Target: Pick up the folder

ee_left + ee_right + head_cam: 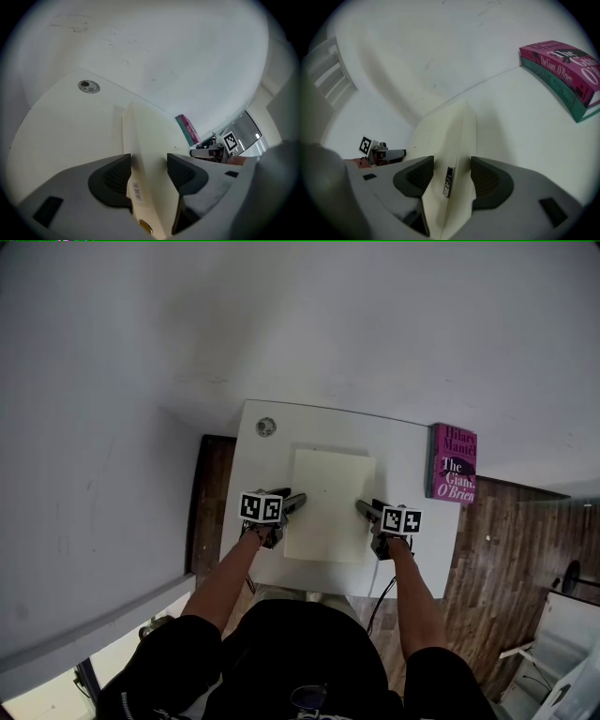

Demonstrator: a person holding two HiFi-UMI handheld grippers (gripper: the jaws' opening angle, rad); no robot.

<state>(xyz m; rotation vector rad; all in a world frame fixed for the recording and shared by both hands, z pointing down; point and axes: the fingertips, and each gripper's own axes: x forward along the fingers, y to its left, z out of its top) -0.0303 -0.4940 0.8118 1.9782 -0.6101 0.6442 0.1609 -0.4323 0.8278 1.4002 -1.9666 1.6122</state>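
Left gripper [298, 500] jaws closed on left edge of cream flat rectangular folder [329, 505], right gripper [362, 508] clamped on its right edge, folder level at centre of white rectangular table [405, 441], magenta paperback book [454, 462] at table's right edge.

black shirt [291, 652]; grey left tool [298, 500] and right tool [362, 508] (black ribbed pads [115, 176], marker cubes [262, 507]).

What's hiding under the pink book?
A teal book lies under the pink book, on the white table. Only its edge shows; its cover is hidden.
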